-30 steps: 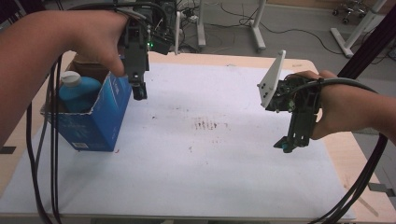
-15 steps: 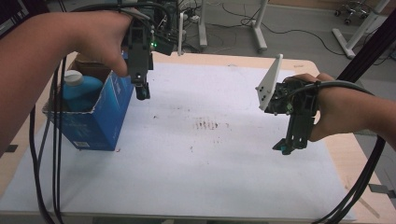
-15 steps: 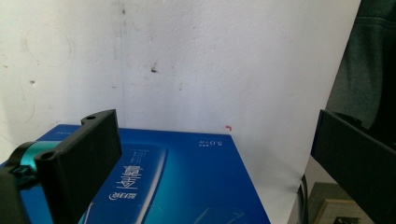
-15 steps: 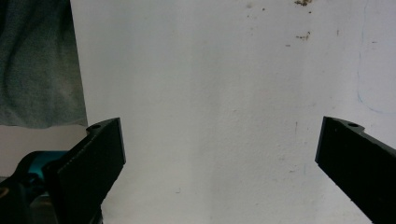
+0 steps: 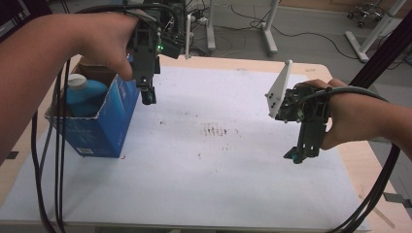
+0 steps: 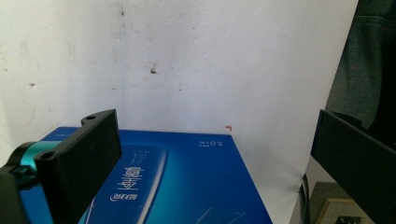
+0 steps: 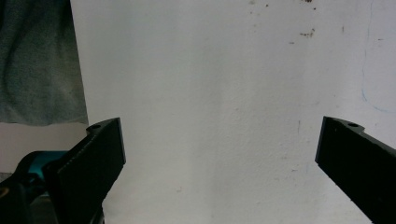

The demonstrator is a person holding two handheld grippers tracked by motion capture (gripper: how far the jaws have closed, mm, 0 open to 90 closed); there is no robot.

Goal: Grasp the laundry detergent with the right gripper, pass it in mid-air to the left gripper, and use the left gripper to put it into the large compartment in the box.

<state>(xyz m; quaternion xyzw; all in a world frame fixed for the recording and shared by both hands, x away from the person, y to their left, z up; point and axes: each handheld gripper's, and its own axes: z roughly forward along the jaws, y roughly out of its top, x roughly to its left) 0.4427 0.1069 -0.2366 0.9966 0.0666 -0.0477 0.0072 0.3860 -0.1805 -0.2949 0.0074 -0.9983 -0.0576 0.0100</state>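
A: Two grippers, and just one of them is anywhere close to the tall blue cardboard box point(image 5: 104, 116) standing open-topped by the desk's left edge. Which?

B: The left gripper point(image 5: 148, 96). It hangs just beside the box's upper right rim, tips pointing down at the desk point(image 5: 218, 184). In the left gripper view the box's printed blue face point(image 6: 187, 182) lies directly below and between the fingers point(image 6: 79, 158), which are spread wide with nothing in them.

A: And the right gripper point(image 5: 297, 156)?

B: Well apart, over toward the desk's right edge, also pointing down. The right gripper view shows its fingers point(image 7: 100, 149) wide apart over bare white desk covering, holding nothing.

A: What's inside the box?

B: A blue plastic bottle with a white cap point(image 5: 83, 92), upright, its shoulder and cap standing above the torn rim, toward the far left corner of the box.

A: So the move turns on what?

B: On direction, I'd judge. Box and bottle both have their long axis vertical, and the bottle lies to the left of the left fingers, across the box's rim. That hand would have to shift left over the opening before coming down; the right hand is too far off to help yet.
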